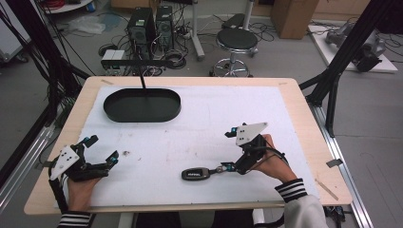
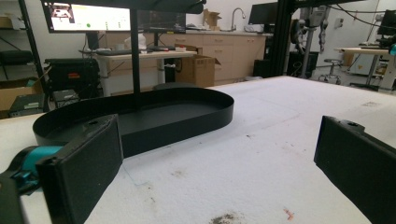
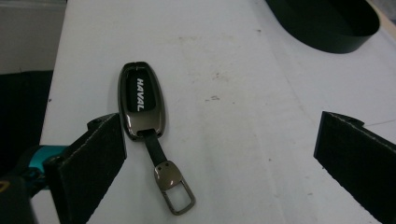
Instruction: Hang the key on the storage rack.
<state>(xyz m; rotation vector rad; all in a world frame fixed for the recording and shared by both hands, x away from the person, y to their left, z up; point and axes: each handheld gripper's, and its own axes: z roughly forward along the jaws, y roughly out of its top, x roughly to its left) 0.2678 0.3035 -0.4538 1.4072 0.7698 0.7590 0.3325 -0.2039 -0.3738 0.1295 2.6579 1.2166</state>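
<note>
A dark car key fob (image 1: 196,174) marked HAVAL lies flat on the white mat near the table's front edge. Its short strap and metal clasp (image 1: 219,169) point right. My right gripper (image 1: 230,148) is open just right of the fob, one fingertip close to the clasp. In the right gripper view the key fob (image 3: 141,100) lies near the left jaw. The clasp (image 3: 173,186) sits between the jaws of that gripper (image 3: 222,140), which touch nothing. My left gripper (image 1: 101,149) rests open at the front left. The left gripper (image 2: 219,149) holds nothing.
A black oval tray (image 1: 142,105) sits at the back left of the white mat (image 1: 214,118); the tray (image 2: 140,116) holds nothing. A thin black pole (image 1: 142,78) rises at its far side. Small dirt specks (image 1: 126,153) mark the mat by the left gripper.
</note>
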